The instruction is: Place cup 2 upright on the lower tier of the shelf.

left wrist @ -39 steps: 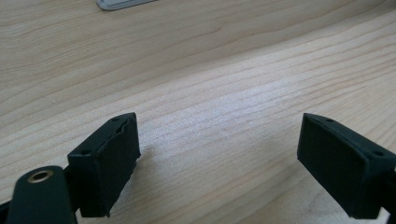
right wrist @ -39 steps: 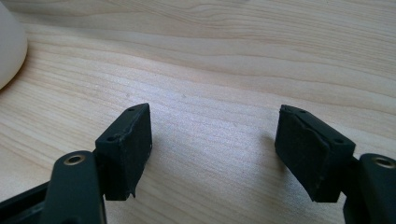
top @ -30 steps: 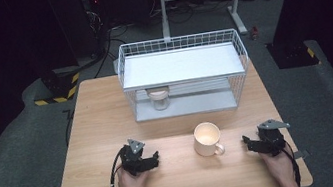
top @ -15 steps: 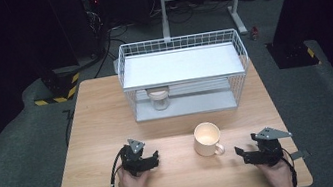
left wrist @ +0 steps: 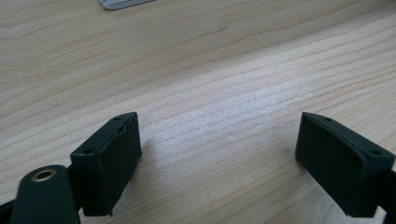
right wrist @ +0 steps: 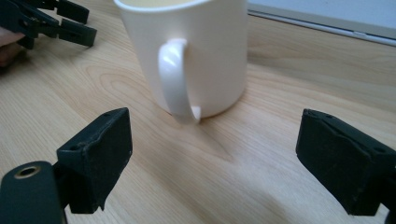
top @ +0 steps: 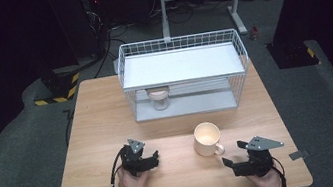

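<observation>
Both tools stand open and empty: my right tool (right wrist: 212,163) has just been opening, aimed at the cream ceramic mug's (right wrist: 187,51) handle; my left tool (left wrist: 219,163) hovers over the wooden desk (left wrist: 210,70).

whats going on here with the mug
A person holds a gripper in each hand at a wooden table. The right gripper points at the handle of a white mug, its jaws just opened wide and not yet touching it. The left gripper rests apart on the table, jaws open with nothing between them. Behind stands a wire rack with a jar under its shelf.
</observation>
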`<state>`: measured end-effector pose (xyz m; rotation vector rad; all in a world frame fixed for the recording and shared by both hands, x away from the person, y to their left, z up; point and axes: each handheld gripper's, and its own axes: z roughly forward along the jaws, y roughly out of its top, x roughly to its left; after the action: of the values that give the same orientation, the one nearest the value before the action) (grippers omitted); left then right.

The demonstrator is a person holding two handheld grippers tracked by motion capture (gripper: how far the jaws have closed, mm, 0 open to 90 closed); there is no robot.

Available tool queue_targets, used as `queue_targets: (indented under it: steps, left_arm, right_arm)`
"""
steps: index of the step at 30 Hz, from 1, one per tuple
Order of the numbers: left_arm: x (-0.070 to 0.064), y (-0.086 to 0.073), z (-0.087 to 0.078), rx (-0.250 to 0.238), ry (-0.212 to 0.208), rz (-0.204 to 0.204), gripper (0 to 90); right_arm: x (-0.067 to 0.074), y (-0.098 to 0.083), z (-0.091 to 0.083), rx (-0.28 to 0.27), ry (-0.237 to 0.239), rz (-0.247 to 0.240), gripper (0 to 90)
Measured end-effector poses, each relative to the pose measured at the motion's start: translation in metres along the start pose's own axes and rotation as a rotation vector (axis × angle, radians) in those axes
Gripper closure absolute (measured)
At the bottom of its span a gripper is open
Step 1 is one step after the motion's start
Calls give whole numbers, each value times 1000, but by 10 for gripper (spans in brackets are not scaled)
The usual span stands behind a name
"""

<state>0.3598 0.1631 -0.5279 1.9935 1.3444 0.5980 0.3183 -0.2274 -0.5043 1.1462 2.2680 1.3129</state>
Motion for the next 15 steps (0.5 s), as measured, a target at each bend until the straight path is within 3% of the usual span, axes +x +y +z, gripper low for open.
queue_targets:
  steps: [15]
  left_arm:
    - [0, 0, 0, 0, 0, -1, 147]
  right_arm:
    - [13, 26, 21, -20, 19, -61, 98]
